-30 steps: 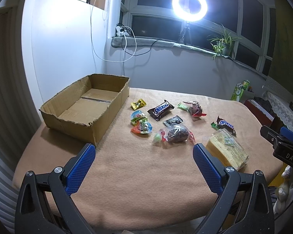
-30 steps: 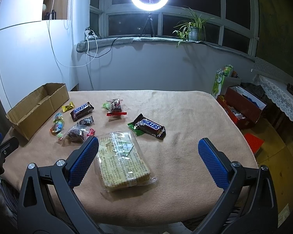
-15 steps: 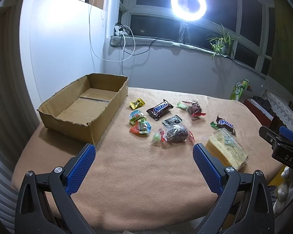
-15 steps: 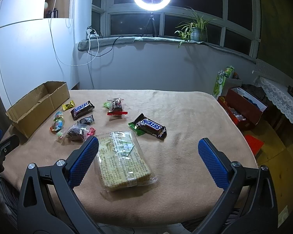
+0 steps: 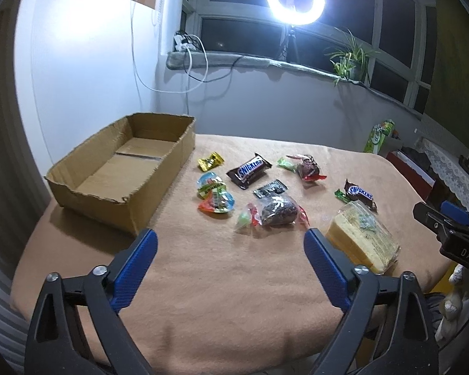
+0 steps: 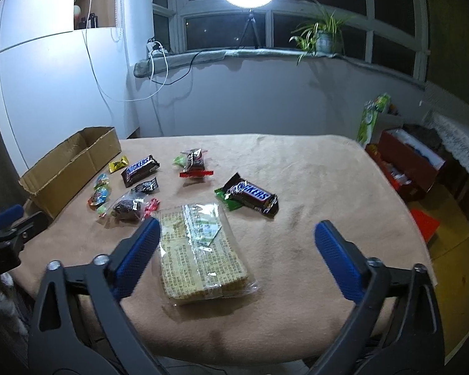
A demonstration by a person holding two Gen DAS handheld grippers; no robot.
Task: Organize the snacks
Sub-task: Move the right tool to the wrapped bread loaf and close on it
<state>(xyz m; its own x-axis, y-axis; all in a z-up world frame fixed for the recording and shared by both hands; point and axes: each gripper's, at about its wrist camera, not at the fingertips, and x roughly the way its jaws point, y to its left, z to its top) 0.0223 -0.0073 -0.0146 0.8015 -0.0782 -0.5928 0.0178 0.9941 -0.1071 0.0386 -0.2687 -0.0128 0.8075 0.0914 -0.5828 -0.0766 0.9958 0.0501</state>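
The snacks lie scattered on the tan cloth of the table (image 6: 312,168), none of them yet in the empty cardboard box (image 5: 122,172) at the far left. The relation that matters is between the right gripper (image 6: 234,237) and the clear-wrapped wafer pack (image 6: 200,250): the pack lies just ahead of it and left of its midline, its near left edge close beside the left blue pad (image 6: 137,253), while the right pad is well apart from it over bare cloth. The pack's long axis runs near to far, roughly along the line the gripper points, so the jaws would close across its short width once the gripper shifts a little left. Its jaws stand wide with nothing between the pads, and they have just been closing slightly. The left gripper (image 5: 231,250) is likewise wide and empty, its jaws also just closing a touch; it hangs over bare cloth, with the dark cake in clear wrap (image 5: 276,211) ahead and the box to its far left. From its view the wafer pack sits off to the right, so the right hand is judged the nearer one for it, and the left for the small sweets near the box.
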